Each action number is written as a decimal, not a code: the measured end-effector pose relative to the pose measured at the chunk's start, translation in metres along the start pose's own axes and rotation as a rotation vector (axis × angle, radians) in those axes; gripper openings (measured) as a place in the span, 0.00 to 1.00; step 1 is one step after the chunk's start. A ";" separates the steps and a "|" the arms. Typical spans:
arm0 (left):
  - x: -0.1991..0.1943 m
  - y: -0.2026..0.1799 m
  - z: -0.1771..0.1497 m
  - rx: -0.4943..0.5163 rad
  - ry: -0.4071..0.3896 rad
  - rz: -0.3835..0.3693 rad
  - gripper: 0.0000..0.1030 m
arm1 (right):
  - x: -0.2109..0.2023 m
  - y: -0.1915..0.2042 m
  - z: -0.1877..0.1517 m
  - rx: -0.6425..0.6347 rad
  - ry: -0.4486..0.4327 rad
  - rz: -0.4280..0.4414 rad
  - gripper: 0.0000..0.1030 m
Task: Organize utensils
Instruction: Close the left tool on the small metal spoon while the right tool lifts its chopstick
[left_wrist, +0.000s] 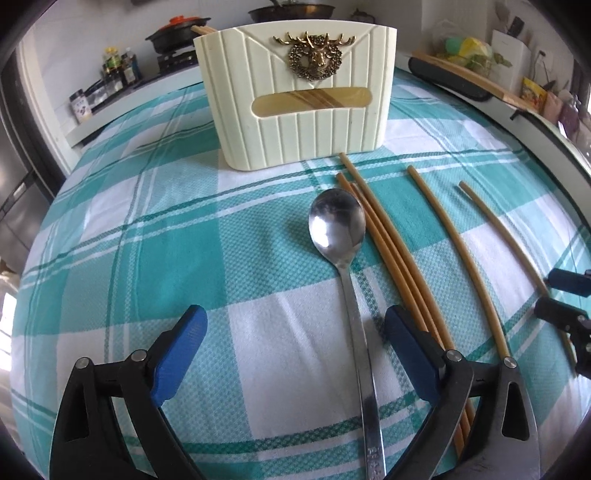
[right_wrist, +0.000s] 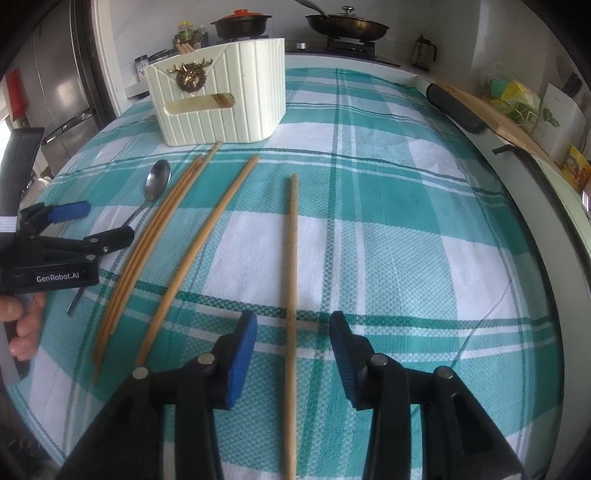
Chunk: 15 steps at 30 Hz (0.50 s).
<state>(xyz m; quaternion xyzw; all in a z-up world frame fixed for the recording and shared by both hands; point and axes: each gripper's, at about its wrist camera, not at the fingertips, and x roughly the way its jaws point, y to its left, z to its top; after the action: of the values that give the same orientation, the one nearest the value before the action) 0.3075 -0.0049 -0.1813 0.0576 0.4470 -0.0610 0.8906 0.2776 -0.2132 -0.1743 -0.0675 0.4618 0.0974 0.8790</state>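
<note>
Spoon lies on checked cloth w/ its handle between my left gripper jaws, which stand wide apart, not touching it. Right gripper jaws also apart, straddling one chopstick. Three more chopsticks bunched beside spoon; cream holder stands behind.

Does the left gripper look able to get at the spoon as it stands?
Probably yes. The left gripper is open with the spoon handle running between its fingers, nothing lying over it. The chopsticks sit close beside the right finger and might get nudged.
</note>
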 end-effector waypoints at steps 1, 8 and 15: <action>0.003 0.001 0.003 -0.008 0.003 -0.015 0.94 | 0.004 -0.001 0.003 -0.008 0.015 0.007 0.40; 0.018 0.002 0.025 -0.023 -0.001 -0.055 0.82 | 0.025 0.002 0.037 -0.080 0.045 0.028 0.40; 0.023 -0.012 0.040 0.008 -0.015 -0.065 0.55 | 0.053 0.007 0.081 -0.092 0.050 0.040 0.27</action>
<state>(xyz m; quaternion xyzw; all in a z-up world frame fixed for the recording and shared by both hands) 0.3503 -0.0243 -0.1768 0.0463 0.4416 -0.0924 0.8912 0.3696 -0.1835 -0.1726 -0.1009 0.4800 0.1343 0.8610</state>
